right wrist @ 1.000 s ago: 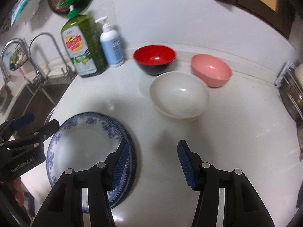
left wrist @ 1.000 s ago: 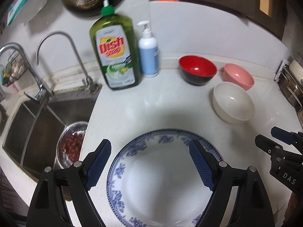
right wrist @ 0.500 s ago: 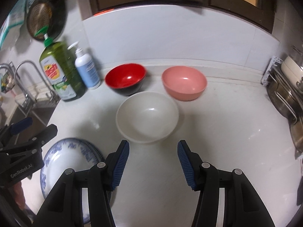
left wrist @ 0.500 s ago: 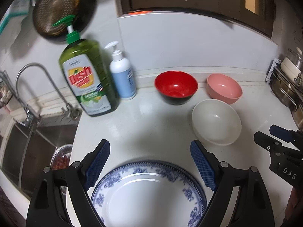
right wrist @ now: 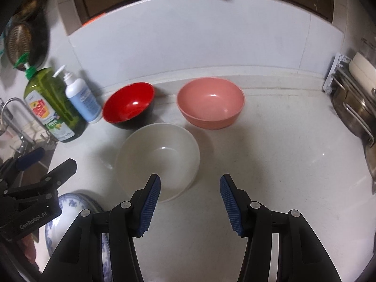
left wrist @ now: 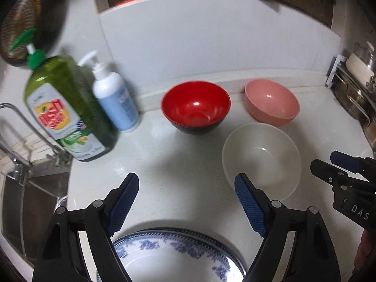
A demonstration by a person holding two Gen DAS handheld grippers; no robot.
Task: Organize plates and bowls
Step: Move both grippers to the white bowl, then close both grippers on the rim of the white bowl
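Three bowls stand on the white counter: a red bowl (left wrist: 196,105) (right wrist: 129,104), a pink bowl (left wrist: 271,101) (right wrist: 210,102) and a white bowl (left wrist: 262,159) (right wrist: 157,159). A stack of blue-patterned plates (left wrist: 176,253) (right wrist: 70,206) lies at the near edge. My left gripper (left wrist: 186,202) is open and empty above the plates' far rim, its right finger over the white bowl's near left rim. My right gripper (right wrist: 190,202) is open and empty, its left finger over the white bowl's near rim.
A green dish-soap bottle (left wrist: 63,110) (right wrist: 50,105) and a white-blue pump bottle (left wrist: 112,98) (right wrist: 81,98) stand at the back left. A sink with taps (left wrist: 21,164) lies to the left. Metal pots on a rack (right wrist: 354,108) stand at the right.
Both grippers have moved forward over the counter toward the bowls. The plates have slid to the bottom of both views. Both grippers stay open.
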